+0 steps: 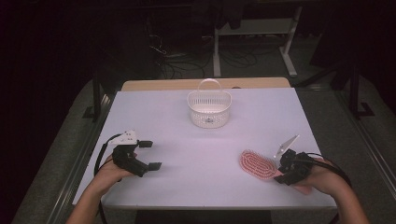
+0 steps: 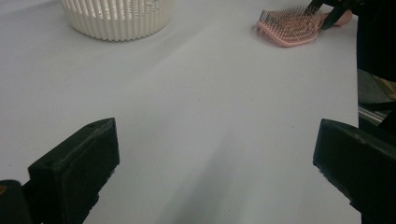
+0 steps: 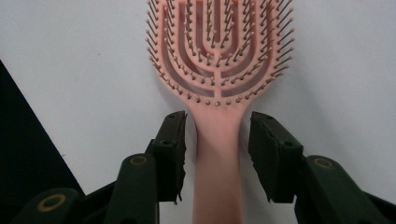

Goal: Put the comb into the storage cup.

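Our right gripper (image 3: 217, 135) straddles the pink hairbrush (image 3: 218, 70) at its handle, jaws part-closed on either side with slim gaps, not yet pinching; it lies bristles-up on the table (image 1: 196, 149). Left gripper (image 1: 148, 155) waits with jaws spread, leaving the white basket (image 1: 209, 108) approachable.

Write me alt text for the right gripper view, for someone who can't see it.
A pink hairbrush lies bristles up on a white table, its handle running down between the two black jaws of the right gripper. The jaws flank the handle just below the brush head, with a narrow gap showing on each side.
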The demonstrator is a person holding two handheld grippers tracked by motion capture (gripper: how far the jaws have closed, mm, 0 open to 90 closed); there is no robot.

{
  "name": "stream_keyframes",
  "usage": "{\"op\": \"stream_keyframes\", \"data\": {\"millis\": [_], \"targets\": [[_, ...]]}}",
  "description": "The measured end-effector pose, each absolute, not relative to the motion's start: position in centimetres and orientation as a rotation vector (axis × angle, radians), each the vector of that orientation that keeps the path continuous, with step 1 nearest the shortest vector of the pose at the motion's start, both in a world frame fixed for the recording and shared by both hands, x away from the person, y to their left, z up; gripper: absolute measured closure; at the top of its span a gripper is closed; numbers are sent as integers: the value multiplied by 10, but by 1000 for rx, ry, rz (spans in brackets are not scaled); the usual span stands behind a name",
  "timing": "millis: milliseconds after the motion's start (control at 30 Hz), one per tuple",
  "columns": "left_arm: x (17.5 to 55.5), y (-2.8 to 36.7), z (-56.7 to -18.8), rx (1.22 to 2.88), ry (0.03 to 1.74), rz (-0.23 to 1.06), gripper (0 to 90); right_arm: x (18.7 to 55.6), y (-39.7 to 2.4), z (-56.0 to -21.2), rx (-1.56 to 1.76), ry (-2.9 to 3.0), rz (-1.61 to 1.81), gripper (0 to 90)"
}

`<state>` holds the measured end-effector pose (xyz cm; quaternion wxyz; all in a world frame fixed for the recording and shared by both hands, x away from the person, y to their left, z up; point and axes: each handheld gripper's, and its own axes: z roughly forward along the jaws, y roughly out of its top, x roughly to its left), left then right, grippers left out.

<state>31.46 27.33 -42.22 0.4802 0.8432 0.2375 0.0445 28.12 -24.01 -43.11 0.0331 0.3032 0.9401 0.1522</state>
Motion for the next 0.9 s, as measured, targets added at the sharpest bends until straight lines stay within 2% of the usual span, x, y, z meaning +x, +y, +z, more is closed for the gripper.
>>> {"op": "stream_keyframes", "data": {"millis": [400,900], "targets": [[314,274,-422,2056,582,108,5,285,-235,-437,912,2916,410,635],[315,273,-423,2064,578,108,5,286,-232,-438,923,2917,369,672]]}}
